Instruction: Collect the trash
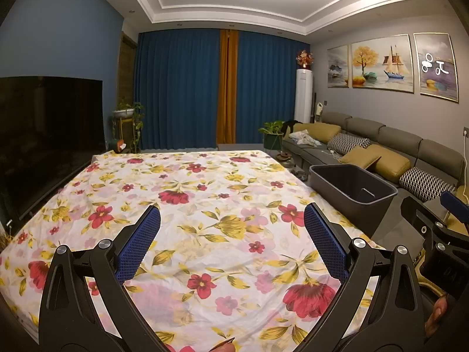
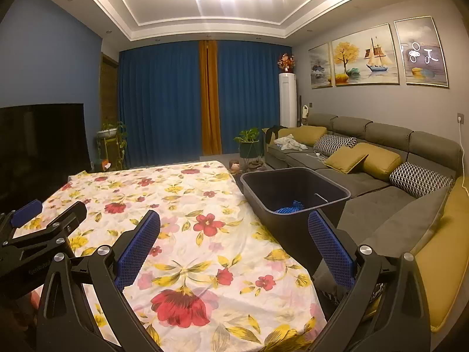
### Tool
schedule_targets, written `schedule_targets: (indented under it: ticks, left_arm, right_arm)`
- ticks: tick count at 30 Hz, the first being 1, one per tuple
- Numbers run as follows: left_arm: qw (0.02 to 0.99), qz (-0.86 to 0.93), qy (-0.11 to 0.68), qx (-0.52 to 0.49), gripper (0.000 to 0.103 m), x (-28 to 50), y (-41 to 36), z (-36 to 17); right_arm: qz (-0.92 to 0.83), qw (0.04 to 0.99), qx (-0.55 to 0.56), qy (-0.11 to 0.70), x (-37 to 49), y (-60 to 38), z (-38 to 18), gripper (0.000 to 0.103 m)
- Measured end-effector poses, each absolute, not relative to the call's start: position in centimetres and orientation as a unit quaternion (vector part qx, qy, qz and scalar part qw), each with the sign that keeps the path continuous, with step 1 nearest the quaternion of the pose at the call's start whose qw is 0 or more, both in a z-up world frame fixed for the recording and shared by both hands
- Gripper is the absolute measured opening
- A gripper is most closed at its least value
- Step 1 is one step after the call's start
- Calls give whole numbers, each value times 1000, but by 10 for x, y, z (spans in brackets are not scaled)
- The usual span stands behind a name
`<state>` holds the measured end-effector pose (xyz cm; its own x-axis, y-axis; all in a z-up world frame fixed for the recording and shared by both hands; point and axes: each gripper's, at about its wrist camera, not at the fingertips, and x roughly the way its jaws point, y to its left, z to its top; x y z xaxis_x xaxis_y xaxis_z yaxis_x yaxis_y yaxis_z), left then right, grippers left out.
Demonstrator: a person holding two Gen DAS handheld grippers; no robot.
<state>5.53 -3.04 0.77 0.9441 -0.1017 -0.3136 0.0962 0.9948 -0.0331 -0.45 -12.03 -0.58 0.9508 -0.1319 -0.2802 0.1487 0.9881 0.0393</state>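
A dark grey bin (image 2: 296, 184) stands beside the right edge of the table with the floral cloth (image 2: 187, 234); it also shows in the left wrist view (image 1: 351, 187). A crumpled blue item (image 2: 288, 207) lies inside it. My left gripper (image 1: 231, 234) is open and empty above the cloth (image 1: 190, 211). My right gripper (image 2: 234, 240) is open and empty over the table's right edge, near the bin. I see no trash on the cloth.
A grey sofa (image 2: 381, 176) with yellow and patterned cushions runs along the right wall. A black TV (image 1: 44, 140) stands left of the table. Potted plants (image 2: 249, 143) and blue curtains (image 2: 164, 99) are at the far end.
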Motion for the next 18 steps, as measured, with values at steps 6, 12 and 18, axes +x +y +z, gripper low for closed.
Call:
schedule_targets:
  ticks: [6,12,18]
  left_arm:
    - [986,-50,160,-10,97,55,-30,8]
    - [986,-49,162,-13,97,55,-31,8]
    - [986,-52,160,-13,97,54,-32,7]
  right_arm:
    - [-71,987,30,139,-5,-120,-5,97]
    - [-71,987,30,140,-5,-121,-6,97]
    - [-71,987,30,139,-5,-121,-6,97]
